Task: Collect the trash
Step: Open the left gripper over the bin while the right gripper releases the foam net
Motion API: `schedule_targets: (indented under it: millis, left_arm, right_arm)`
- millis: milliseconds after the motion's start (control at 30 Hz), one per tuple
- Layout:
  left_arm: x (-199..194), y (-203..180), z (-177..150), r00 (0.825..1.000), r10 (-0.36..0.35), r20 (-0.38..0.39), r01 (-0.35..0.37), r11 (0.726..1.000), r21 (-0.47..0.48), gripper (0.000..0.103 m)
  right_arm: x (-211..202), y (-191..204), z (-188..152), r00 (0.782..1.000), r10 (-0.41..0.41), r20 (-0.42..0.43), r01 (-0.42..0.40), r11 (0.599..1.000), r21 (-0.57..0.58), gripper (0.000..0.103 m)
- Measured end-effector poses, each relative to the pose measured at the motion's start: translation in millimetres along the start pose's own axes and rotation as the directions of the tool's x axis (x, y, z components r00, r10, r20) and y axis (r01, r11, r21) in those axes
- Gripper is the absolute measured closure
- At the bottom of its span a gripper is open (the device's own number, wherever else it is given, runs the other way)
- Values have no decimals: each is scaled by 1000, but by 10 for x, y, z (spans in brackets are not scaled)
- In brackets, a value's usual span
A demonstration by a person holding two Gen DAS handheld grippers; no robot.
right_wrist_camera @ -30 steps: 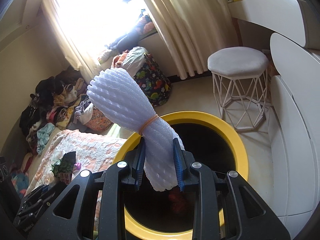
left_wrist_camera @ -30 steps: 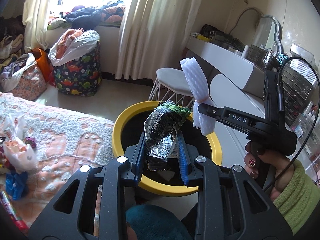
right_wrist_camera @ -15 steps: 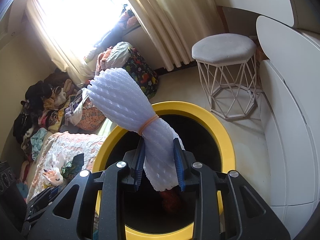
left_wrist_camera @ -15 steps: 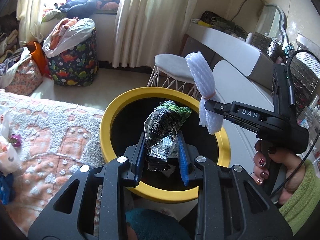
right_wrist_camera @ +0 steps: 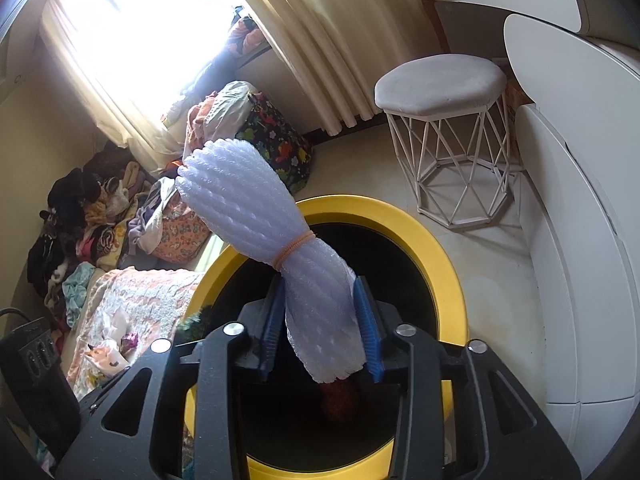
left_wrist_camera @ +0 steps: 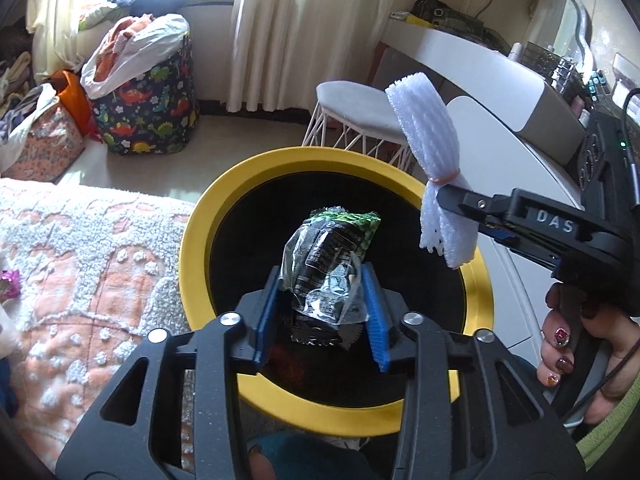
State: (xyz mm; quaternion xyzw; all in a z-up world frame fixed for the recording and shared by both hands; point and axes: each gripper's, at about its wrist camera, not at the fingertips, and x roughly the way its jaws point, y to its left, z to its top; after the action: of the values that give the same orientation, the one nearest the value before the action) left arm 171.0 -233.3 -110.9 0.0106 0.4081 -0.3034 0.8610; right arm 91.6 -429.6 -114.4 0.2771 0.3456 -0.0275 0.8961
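Both pieces of trash hung over the yellow bin (left_wrist_camera: 192, 240).
The left gripper (left_wrist_camera: 320, 312) pinched a light, crinkly wrapper (left_wrist_camera: 328, 256); the right gripper (right_wrist_camera: 320, 328) squeezed soft foam netting (right_wrist_camera: 256, 208) below its rubber band (right_wrist_camera: 294, 246).

Below my jaws the bin (left_wrist_camera: 200, 216) mouth gapes wide and dark, open for passage, only something reddish (right_wrist_camera: 340, 400) low inside. The bed (left_wrist_camera: 80, 260) presses against its left rim. The white cabinet (right_wrist_camera: 580, 280) walls off the right. The stool (right_wrist_camera: 440, 88) stands beyond, floor free between.
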Motion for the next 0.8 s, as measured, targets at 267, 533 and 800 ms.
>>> schedule_targets:
  millis: [267,533,800]
  left_arm:
    - [-232,91,-47,998,31,60,-28,999,-44,11]
    - [-517,221,-129,989,102,107,-94,993,-74,11]
    - [-770,337,-199,976,159,147,-146,984,-98,11]
  right_arm:
    - [34,-3,1,1000,1,12,-2,1000,30,33]
    - [73,180,-46,1000,18,6,-18,1000,-19,29]
    - [36,307,-60,999,48,22,-47,998,-47,22]
